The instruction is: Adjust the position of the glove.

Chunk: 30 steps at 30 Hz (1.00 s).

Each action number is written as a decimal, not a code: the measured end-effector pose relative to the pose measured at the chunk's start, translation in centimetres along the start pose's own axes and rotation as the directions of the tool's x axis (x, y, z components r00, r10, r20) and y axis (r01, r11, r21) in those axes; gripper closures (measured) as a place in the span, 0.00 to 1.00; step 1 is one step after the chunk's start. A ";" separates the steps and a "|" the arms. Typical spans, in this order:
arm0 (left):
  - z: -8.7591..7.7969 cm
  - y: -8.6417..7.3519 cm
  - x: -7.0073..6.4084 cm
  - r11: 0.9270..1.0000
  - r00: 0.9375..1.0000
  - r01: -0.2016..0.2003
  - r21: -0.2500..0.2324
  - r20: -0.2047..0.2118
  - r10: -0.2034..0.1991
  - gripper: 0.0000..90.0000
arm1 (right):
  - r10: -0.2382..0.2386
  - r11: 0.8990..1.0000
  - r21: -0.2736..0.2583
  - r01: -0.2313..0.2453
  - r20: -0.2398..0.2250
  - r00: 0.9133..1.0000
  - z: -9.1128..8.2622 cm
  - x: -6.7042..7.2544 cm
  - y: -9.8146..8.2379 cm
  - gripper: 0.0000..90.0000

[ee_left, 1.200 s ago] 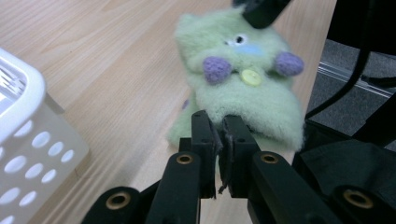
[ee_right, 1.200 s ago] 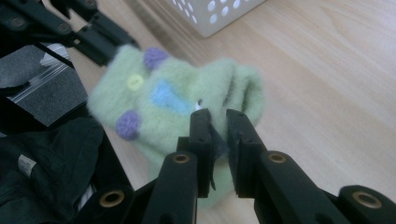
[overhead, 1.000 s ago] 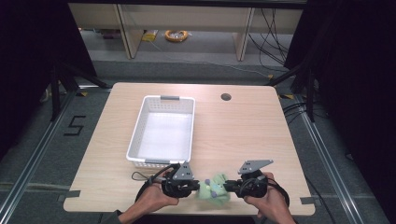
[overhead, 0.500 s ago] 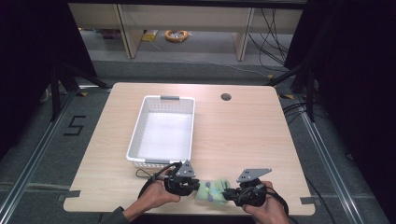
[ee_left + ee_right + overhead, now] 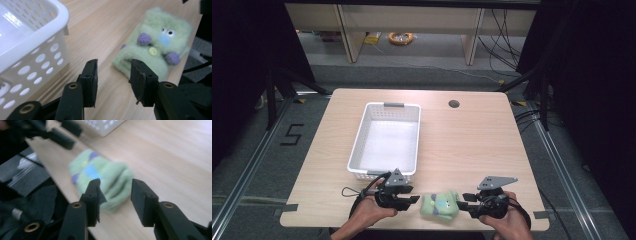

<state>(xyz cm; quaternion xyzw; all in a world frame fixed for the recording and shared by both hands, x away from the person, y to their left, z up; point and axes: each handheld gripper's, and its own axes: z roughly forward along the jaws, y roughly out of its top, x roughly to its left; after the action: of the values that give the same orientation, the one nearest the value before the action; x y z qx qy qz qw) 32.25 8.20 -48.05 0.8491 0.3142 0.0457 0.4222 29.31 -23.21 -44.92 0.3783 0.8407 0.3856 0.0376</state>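
While both my hands sit at the near edge of the table, these are my notes:

Sock: a fuzzy green sock (image 5: 440, 205) with knitted purple knobs, a yellow button, a blue patch and small eyes lies folded flat on the table (image 5: 472, 140), close to the near edge, between my two grippers.

Left gripper: my left gripper (image 5: 412, 199) is just left of the sock, pointing toward it. In the left gripper view (image 5: 113, 75) its jaws have just been opening and now stand apart over bare wood; the sock's folded end lies just past the right jaw's tip, and no pad presses on it.

Right gripper: my right gripper (image 5: 465, 199) is just right of the sock, pointing back at it. In the right gripper view (image 5: 114, 196) its jaws have just been opening too; the sock's end shows in the gap between them, blurred, with daylight on both sides and no pinch.

Basket: a white perforated basket (image 5: 357, 150) stands on the table beyond my left hand (image 5: 371, 212), near the left gripper, apart from the sock.

Right hand: my right hand (image 5: 507, 222) wraps the gripper body at the table's near edge.

Table hole: a round cable hole (image 5: 454, 104) sits near the far edge, well apart from everything.
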 end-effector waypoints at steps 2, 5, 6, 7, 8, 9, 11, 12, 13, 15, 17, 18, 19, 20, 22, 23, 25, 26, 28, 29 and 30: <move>-0.2 -0.1 -0.1 0.999 0.999 0.040 0.003 0.005 -0.040 0.56 | 0.059 0.998 -0.003 -0.059 0.013 0.998 -0.1 -0.4 0.1 0.62; 0.0 -0.1 -0.6 0.995 0.994 0.099 -0.004 0.035 -0.099 0.50 | 0.077 0.997 -0.007 -0.077 0.012 0.997 0.6 -1.2 0.1 0.54; 0.1 -0.1 -0.7 0.993 0.993 0.116 0.003 0.038 -0.116 0.49 | 0.090 0.996 0.010 -0.090 0.013 0.996 0.9 -1.3 0.1 0.51; 0.3 -0.1 -0.8 0.990 0.989 0.143 0.011 0.038 -0.143 0.47 | 0.102 0.995 0.012 -0.102 -0.001 0.995 1.3 -1.4 0.1 0.49; 0.5 -0.1 -0.8 0.988 0.988 0.151 0.018 0.044 -0.151 0.45 | 0.115 0.993 0.026 -0.115 0.003 0.993 1.6 -1.4 0.1 0.47; 0.8 -0.2 -0.9 0.984 0.983 0.174 0.025 0.052 -0.175 0.43 | 0.118 0.993 0.028 -0.118 -0.005 0.993 1.8 -1.5 0.1 0.46; 1.3 -0.3 -1.0 0.981 0.980 0.188 0.051 0.057 -0.191 0.42 | 0.129 0.991 0.028 -0.129 0.003 0.992 2.4 -1.4 0.0 0.44; 1.6 -0.3 -1.1 0.978 0.978 0.198 0.059 0.062 -0.201 0.40 | 0.129 0.991 0.047 -0.129 0.001 0.992 2.5 -1.4 0.1 0.43; 1.9 -0.4 -1.1 0.975 0.974 0.211 0.065 0.069 -0.215 0.40 | 0.138 0.988 0.067 -0.137 -0.005 0.990 2.7 -1.3 0.1 0.42; 2.4 -0.4 -1.0 0.967 0.965 0.244 0.078 0.080 -0.250 0.38 | 0.149 0.986 0.078 -0.149 -0.006 0.989 3.2 -1.2 0.0 0.40; 2.8 -0.3 -1.1 0.966 0.965 0.244 0.082 0.073 -0.250 0.38 | 0.186 0.978 0.097 -0.184 -0.013 0.982 3.8 -1.0 -0.1 0.40; 3.0 -0.3 -1.0 0.966 0.966 0.241 0.090 0.080 -0.248 0.38 | 0.164 0.983 0.088 -0.163 -0.010 0.986 4.1 -1.3 -0.3 0.40; 3.2 -0.2 -1.2 0.965 0.964 0.247 0.091 0.078 -0.254 0.39 | 0.168 0.979 0.113 -0.167 -0.002 0.986 4.2 -1.4 -0.3 0.40; 3.3 -0.2 -1.2 0.966 0.965 0.242 0.093 0.083 -0.249 0.39 | 0.169 0.978 0.121 -0.168 0.000 0.986 4.5 -1.4 -0.4 0.40; 3.6 0.0 -1.3 0.964 0.965 0.249 0.097 0.058 -0.256 0.40 | 0.180 0.974 0.146 -0.175 -0.028 0.983 4.7 -1.8 -0.5 0.40; 3.6 0.0 -1.2 0.966 0.967 0.237 0.107 0.066 -0.245 0.40 | 0.191 0.973 0.137 -0.187 -0.015 0.981 4.8 -1.9 -0.5 0.40; 3.8 -0.1 -1.3 0.964 0.964 0.247 0.102 0.077 -0.255 0.41 | 0.204 0.970 0.141 -0.198 -0.031 0.978 5.0 -2.1 -0.7 0.41; 3.9 -0.2 -1.3 0.965 0.965 0.243 0.101 0.078 -0.251 0.41 | 0.211 0.970 0.133 -0.203 -0.048 0.976 5.2 -2.2 -0.8 0.41; 4.0 -0.3 -1.4 0.967 0.967 0.231 0.103 0.082 -0.240 0.43 | 0.230 0.966 0.136 -0.220 -0.060 0.971 5.4 -2.1 -0.9 0.45; 4.1 -0.4 -1.4 0.968 0.968 0.228 0.106 0.087 -0.237 0.43 | 0.220 0.969 0.133 -0.208 -0.078 0.972 5.5 -2.2 -0.9 0.45; 4.2 -0.4 -1.3 0.969 0.968 0.224 0.105 0.094 -0.234 0.44 | 0.220 0.969 0.135 -0.209 -0.078 0.972 5.5 -2.2 -0.9 0.46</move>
<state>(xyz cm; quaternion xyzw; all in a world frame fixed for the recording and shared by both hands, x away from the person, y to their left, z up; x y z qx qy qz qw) 32.40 4.74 -50.81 0.8272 0.3891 -0.0633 0.4004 32.29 -21.65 -49.87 0.4505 0.8182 0.3509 -0.0671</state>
